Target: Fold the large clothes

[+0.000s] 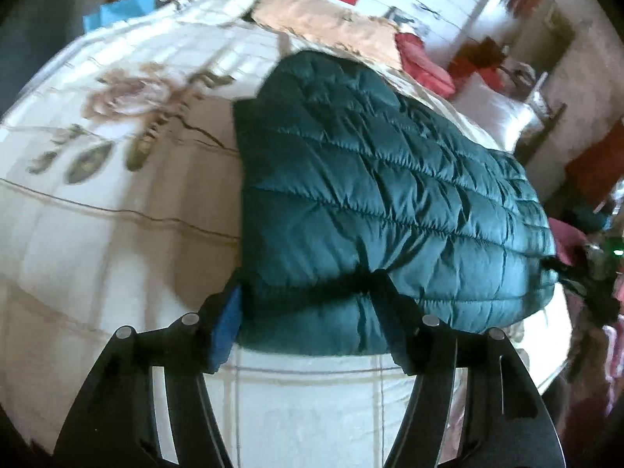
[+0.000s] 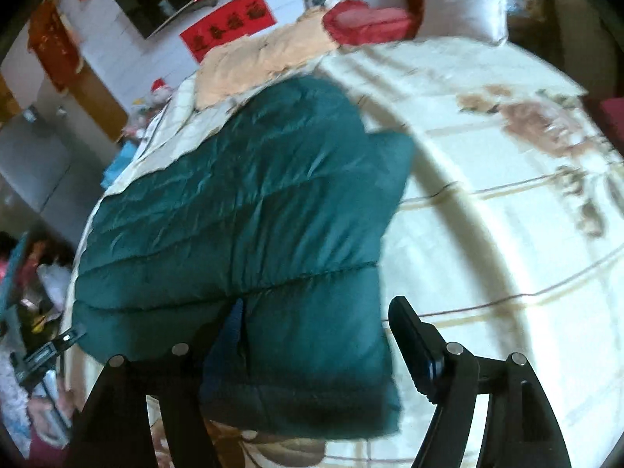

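A dark teal quilted puffer jacket (image 1: 374, 195) lies folded on a cream floral bedspread (image 1: 117, 214). My left gripper (image 1: 310, 318) straddles the left corner of its near hem. The blue pad on one finger sits at the jacket's side edge, and the other finger stands over the quilting. The jaws are wide and I see no firm pinch. In the right wrist view the jacket (image 2: 253, 214) fills the left half. My right gripper (image 2: 318, 331) is open around the hem's right corner, with a thin strip of bedspread (image 2: 487, 214) showing between the fabric and the outer finger.
A peach blanket (image 1: 323, 15), a red cushion (image 1: 423, 60) and a white pillow (image 1: 495, 113) lie at the bed's far end. A red banner (image 2: 230, 33) hangs on the wall. A person's patterned clothing (image 2: 15, 397) shows past the bed's left edge.
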### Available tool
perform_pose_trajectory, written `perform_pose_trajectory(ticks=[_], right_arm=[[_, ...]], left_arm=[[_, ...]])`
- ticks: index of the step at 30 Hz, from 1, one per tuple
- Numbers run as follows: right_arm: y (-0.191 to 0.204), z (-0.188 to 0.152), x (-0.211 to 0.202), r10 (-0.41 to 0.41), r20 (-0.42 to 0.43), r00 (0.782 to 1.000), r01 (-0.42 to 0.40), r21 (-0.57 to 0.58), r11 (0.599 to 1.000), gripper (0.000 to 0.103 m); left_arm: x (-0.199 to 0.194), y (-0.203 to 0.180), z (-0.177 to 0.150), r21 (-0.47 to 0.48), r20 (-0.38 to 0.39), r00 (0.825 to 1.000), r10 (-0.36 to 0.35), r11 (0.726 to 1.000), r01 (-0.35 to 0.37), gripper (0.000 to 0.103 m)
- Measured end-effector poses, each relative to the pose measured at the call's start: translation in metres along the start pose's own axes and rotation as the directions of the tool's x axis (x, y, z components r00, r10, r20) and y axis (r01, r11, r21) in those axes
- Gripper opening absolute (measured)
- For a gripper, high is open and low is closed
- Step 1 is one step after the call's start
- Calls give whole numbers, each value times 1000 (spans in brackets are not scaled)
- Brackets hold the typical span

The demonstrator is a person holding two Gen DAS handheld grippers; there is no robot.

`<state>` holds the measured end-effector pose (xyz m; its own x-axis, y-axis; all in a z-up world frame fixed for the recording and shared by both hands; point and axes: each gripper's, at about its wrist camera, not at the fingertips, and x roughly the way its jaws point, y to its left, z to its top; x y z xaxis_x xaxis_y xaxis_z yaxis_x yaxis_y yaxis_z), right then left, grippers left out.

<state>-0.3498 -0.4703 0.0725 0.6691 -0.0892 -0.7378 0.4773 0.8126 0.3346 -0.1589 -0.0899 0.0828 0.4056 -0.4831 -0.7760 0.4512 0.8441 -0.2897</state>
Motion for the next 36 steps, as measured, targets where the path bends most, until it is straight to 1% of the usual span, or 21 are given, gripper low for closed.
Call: perform_pose_trajectory(ticks=[1, 3, 6, 9, 11, 15, 17, 21, 23, 27, 28, 31, 36], right_arm=[[3, 1, -7, -18, 13, 1000, 18, -12, 1000, 73], [14, 2, -24, -49, 52, 997, 52, -48, 998, 73], [30, -1, -40, -48, 98, 994, 55, -77, 996, 74], [53, -11, -50, -17, 129, 991, 32, -116, 993, 77], [65, -23, -55, -10, 141, 990, 30, -145, 989, 82], [98, -42, -57, 0, 156, 988, 35, -219, 975, 83], [106, -50, -57, 8, 165, 986, 31, -234, 972, 84], [122, -65, -55, 9, 170, 985, 32, -242, 970, 84], [128, -70, -53, -2, 167, 986, 44, -245, 969, 88], [139, -79, -52, -20, 177, 984, 67, -264, 962, 89], [140, -80, -52, -18, 174, 985, 64, -263, 963, 89], [143, -82, -52, -5, 169, 986, 49, -255, 966, 91], [144, -84, -54, 0, 168, 986, 42, -243, 969, 93]], left_arm=[[-7, -4, -1, 9, 29, 999, 37, 999, -37, 64], [-18, -11, -5, 27, 70, 994, 84, 996, -86, 64], [-28, -26, -9, 48, 106, 987, 123, 990, -129, 64], [-28, -39, -12, 59, 117, 983, 142, 987, -149, 64], [-27, -49, -15, 57, 116, 982, 147, 986, -154, 64], [-28, -65, -19, 66, 132, 976, 174, 981, -184, 64], [-29, -73, -24, 70, 147, 974, 173, 980, -184, 64], [-27, -80, -28, 62, 142, 981, 131, 988, -140, 64], [-28, -84, -31, 64, 148, 981, 127, 988, -138, 64], [-32, -95, -37, 79, 175, 974, 141, 985, -156, 64], [-33, -98, -38, 86, 190, 969, 161, 980, -180, 64], [-37, -104, -41, 107, 215, 958, 192, 970, -218, 64], [-42, -105, -45, 108, 234, 956, 176, 973, -206, 64]])
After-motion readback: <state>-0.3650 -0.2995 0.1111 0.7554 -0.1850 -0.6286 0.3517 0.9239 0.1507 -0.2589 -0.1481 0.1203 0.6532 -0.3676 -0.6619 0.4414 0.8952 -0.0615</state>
